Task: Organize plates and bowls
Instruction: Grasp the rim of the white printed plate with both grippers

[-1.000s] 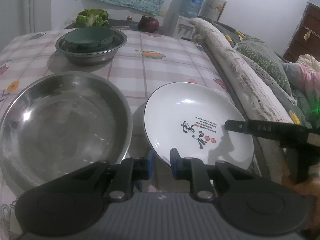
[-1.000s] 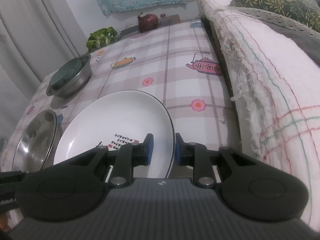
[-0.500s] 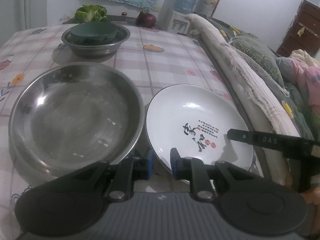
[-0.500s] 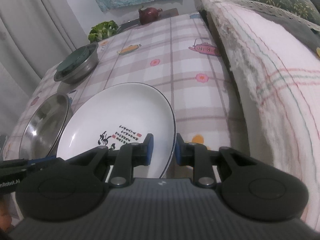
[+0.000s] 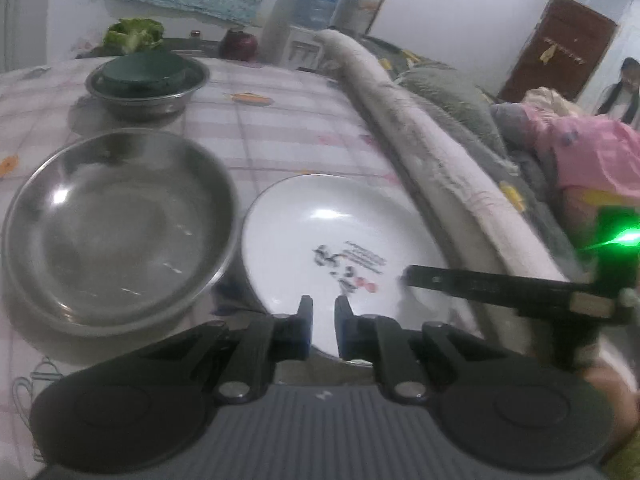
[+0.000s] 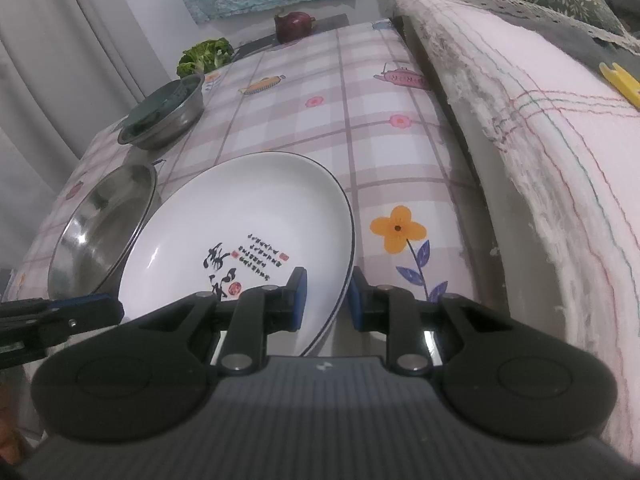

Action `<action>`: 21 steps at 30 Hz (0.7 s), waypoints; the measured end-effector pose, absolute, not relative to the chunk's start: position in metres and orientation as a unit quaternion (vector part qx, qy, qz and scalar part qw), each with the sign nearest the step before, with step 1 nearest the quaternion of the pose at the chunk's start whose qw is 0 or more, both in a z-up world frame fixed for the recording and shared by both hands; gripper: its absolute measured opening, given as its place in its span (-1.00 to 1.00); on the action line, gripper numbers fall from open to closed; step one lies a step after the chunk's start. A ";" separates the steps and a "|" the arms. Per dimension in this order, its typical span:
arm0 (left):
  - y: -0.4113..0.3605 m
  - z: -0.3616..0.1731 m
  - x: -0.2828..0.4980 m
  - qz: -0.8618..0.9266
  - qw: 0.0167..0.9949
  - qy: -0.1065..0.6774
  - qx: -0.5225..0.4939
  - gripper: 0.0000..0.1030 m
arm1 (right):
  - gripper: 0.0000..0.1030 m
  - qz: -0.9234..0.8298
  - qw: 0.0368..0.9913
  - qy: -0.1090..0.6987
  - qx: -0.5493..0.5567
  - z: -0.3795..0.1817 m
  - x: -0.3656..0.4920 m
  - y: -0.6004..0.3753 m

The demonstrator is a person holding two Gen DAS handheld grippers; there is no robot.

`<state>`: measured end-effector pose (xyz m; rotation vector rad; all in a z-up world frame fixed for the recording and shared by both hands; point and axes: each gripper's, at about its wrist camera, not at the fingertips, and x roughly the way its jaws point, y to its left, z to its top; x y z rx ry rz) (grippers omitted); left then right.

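Both grippers hold a white plate (image 5: 340,232) with black writing over the checked tablecloth. My left gripper (image 5: 322,320) has its jaws closing on the plate's near rim, pads against it. In the right wrist view, the plate (image 6: 240,220) is tilted and my right gripper (image 6: 326,300) is shut on its right rim. Its left edge overlaps the rim of a large steel bowl (image 6: 104,220). That empty bowl (image 5: 116,220) sits just left of the plate. Farther back a smaller steel bowl (image 5: 148,100) holds a dark green bowl (image 5: 140,70).
A rolled blanket (image 5: 420,140) and heaped bedding run along the table's right edge. Broccoli (image 5: 134,34) and a dark red onion (image 5: 238,42) lie at the far end by a water dispenser (image 5: 316,0). A person (image 5: 622,88) stands far right.
Both grippers carried the plate along; it now sits closer to the large steel bowl and more tilted. The left jaws have narrowed onto the rim.
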<state>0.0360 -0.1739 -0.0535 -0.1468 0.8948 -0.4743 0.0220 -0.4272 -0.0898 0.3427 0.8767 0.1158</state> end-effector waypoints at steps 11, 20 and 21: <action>-0.152 -0.047 0.038 -0.175 0.894 0.406 -0.066 -0.42 | -0.57 0.055 0.883 0.419 0.204 -0.092 0.011 -0.435; -0.158 -0.063 0.054 -0.163 0.879 0.444 -0.068 -0.41 | -0.57 0.059 0.877 0.419 0.225 -0.094 0.007 -0.439; -0.159 -0.064 0.054 -0.165 0.877 0.446 -0.067 -0.41 | -0.57 0.059 0.878 0.419 0.225 -0.094 0.007 -0.438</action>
